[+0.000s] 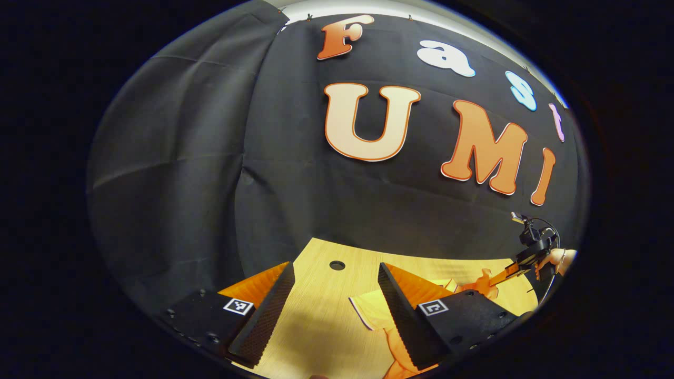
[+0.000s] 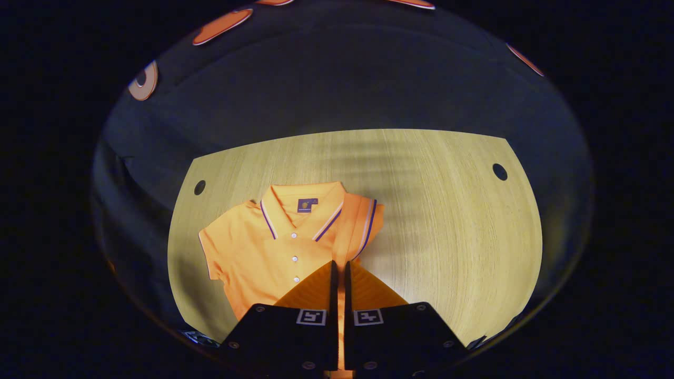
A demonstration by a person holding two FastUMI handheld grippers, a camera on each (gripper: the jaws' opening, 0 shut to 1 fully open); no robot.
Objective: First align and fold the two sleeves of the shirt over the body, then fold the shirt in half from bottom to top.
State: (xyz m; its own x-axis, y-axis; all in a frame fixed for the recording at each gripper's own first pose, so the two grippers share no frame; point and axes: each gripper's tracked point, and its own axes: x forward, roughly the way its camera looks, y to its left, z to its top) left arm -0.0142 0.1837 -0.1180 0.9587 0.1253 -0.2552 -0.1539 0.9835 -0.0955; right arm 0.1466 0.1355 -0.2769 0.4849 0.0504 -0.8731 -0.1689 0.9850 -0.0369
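Note:
An orange polo shirt (image 2: 258,252) lies front up on the wooden table (image 2: 447,210), collar (image 2: 303,205) away from me. One sleeve (image 2: 210,247) is spread out at the left. The other sleeve (image 2: 363,226), with a striped cuff, lies folded over the body. My right gripper (image 2: 339,263) is shut on the shirt's fabric at that folded side. In the left gripper view, my left gripper (image 1: 336,269) hangs open above the table (image 1: 316,326), with a shirt edge (image 1: 371,310) beside its right finger. Far right there, the right gripper (image 1: 505,273) pinches orange cloth.
A hand (image 1: 558,260) holds the right gripper. The tabletop has round holes (image 2: 199,187) (image 2: 499,171) near its far corners, and one hole (image 1: 337,265) shows ahead of the left gripper. Black cloth walls stand behind and to the left. Bare wood lies right of the shirt.

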